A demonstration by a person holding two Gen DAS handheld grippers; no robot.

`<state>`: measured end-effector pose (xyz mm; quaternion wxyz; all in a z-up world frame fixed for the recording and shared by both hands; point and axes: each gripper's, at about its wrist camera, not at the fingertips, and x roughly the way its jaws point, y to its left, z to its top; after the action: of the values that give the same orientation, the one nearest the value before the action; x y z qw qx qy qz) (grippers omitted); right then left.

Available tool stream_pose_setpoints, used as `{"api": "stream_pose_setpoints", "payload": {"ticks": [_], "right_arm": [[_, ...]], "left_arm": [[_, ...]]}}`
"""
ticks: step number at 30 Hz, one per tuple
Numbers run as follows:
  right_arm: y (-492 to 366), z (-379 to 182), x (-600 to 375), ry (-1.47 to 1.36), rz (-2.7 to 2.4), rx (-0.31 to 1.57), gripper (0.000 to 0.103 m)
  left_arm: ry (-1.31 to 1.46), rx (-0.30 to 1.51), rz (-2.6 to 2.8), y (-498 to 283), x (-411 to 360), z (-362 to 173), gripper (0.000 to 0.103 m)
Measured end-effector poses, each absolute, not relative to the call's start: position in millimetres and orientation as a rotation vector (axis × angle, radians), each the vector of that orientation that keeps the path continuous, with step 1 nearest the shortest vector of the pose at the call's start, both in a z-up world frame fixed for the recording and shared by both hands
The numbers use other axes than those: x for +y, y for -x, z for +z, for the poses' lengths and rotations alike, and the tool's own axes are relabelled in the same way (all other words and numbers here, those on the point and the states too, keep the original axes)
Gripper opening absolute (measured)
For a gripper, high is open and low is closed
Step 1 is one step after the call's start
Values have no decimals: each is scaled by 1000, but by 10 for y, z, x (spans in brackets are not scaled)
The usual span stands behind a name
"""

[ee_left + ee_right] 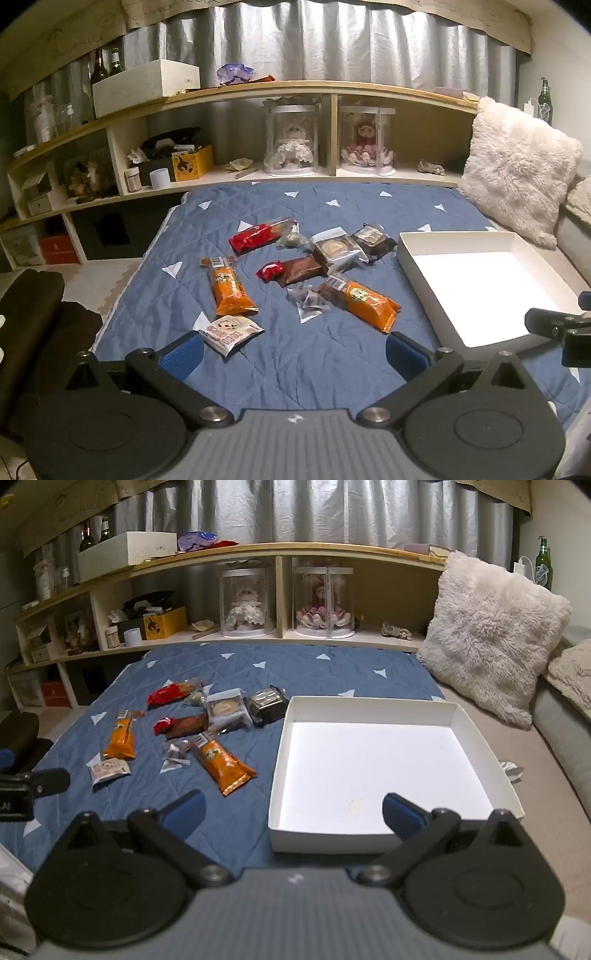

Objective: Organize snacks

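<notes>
The left gripper (293,349) and right gripper (293,812) both gaped fully, holding nothing; two glossy orange packets (229,286) (360,302) lay mid-quilt (332,362), the first's long axis running toward the shelf, the second's slanting toward the tray; one red wrapper (255,236), one brown bar (299,271) and several clear pouches clustered beyond; one shallow white cardboard tray (461,716) sat at the quilt's right edge.

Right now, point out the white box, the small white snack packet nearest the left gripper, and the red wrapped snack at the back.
white box (369,706): right wrist view, far wall.
small white snack packet (231,330): left wrist view, middle of its printed face.
red wrapped snack (253,238): left wrist view, red part of the wrapper.
</notes>
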<state>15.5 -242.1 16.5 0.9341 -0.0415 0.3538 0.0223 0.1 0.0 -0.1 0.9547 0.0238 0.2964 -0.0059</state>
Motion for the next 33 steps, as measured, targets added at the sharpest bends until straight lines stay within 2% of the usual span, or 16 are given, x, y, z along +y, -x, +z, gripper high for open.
{"api": "stream_pose_setpoints", "payload": {"ticks": [33], "right_arm": [[-136,218,-2445,83,45,724,102]], "left_arm": [[-44,612,-14,-4,-39,-11,103]]}}
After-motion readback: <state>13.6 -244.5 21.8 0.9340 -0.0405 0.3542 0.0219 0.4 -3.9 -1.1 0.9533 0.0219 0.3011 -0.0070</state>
